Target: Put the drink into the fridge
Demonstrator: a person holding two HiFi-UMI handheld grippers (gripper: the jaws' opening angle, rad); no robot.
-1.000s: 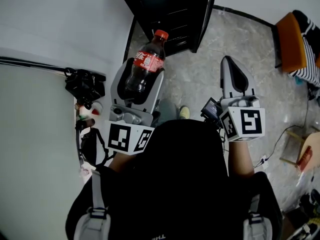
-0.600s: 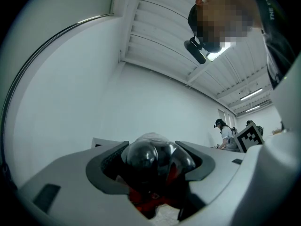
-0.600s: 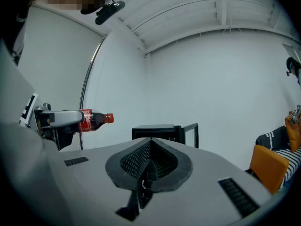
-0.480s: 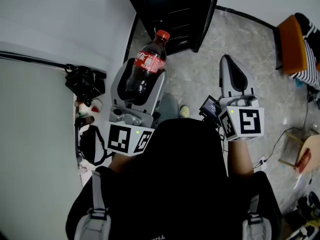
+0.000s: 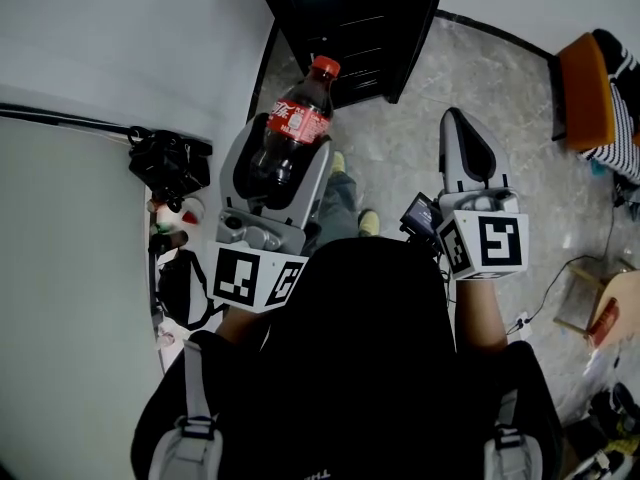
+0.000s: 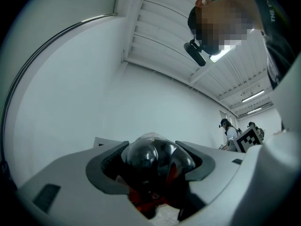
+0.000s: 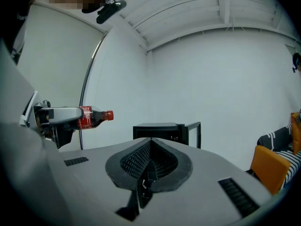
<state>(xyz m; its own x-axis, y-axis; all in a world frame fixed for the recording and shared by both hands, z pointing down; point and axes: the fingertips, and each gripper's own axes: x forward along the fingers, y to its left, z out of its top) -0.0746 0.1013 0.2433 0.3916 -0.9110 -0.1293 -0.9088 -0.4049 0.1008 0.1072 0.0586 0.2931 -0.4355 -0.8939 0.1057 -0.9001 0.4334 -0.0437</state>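
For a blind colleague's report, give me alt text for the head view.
Seen from above, the left gripper holds a cola bottle between its jaws, cap towards a black fridge on the grey floor. The right gripper, jaws shut and empty, points the same way.

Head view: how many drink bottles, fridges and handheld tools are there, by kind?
Cola bottle: 1
Black fridge: 1
Tools: 2 (left tool, right tool)
Total: 4
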